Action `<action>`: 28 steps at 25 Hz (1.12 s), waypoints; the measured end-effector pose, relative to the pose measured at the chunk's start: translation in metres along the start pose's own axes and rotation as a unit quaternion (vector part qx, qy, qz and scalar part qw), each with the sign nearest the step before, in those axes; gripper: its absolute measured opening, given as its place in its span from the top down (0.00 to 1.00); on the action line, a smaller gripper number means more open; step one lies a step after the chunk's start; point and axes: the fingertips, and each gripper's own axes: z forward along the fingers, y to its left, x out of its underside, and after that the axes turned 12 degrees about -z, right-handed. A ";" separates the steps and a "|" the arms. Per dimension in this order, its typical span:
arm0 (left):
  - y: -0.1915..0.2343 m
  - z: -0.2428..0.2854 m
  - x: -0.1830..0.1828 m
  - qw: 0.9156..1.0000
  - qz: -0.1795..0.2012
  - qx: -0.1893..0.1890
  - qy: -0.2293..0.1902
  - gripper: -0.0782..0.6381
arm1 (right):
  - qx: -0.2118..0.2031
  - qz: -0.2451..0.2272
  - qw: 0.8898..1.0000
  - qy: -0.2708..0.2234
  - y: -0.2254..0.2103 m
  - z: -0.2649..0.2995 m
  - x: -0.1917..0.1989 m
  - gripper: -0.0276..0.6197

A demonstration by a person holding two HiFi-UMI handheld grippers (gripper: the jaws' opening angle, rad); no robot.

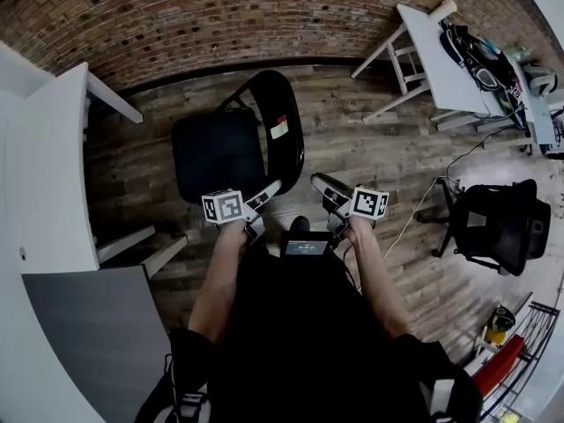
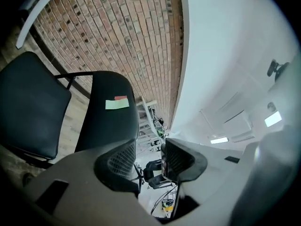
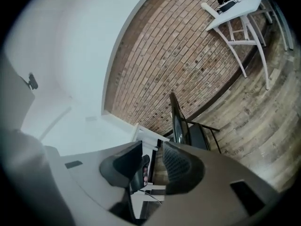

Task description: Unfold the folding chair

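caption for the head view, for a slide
Black chair standing unfolded on the wood floor, with the left gripper and right gripper both open and empty near it

Downward head view; chair [image 1: 220, 152] common throughout.

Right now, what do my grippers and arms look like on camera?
The left gripper and right gripper each have a light grey body, a white cube with black square markers, and jaws faced with black ribbed pads. The forearms are bare below short dark sleeves.
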 end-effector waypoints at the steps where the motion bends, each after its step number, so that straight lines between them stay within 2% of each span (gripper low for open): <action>1: -0.006 0.000 -0.001 1.000 0.008 0.000 -0.005 0.60 | -0.005 -0.008 1.000 0.007 0.004 0.001 -0.001 0.74; 6: -0.050 0.009 0.004 0.999 0.040 0.023 -0.015 0.60 | -0.034 -0.060 0.996 0.049 0.027 -0.004 -0.005 0.75; 12: -0.076 0.023 0.028 0.998 0.054 0.011 -0.032 0.60 | -0.059 -0.103 0.989 0.092 0.024 -0.042 -0.003 0.76; 18: -0.103 0.037 0.085 0.997 0.059 -0.011 -0.045 0.60 | -0.111 -0.095 0.984 0.097 0.019 -0.094 0.009 0.76; 21: -0.104 0.033 0.110 0.996 0.062 -0.035 -0.059 0.61 | -0.142 -0.094 0.979 0.110 0.022 -0.106 0.021 0.76; 23: -0.098 0.027 0.122 0.994 0.059 -0.056 -0.068 0.62 | -0.158 -0.095 0.976 0.116 0.024 -0.111 0.027 0.76; 28: -0.105 0.012 0.139 0.991 0.057 -0.078 -0.090 0.62 | -0.192 -0.085 0.971 0.110 0.035 -0.117 0.031 0.76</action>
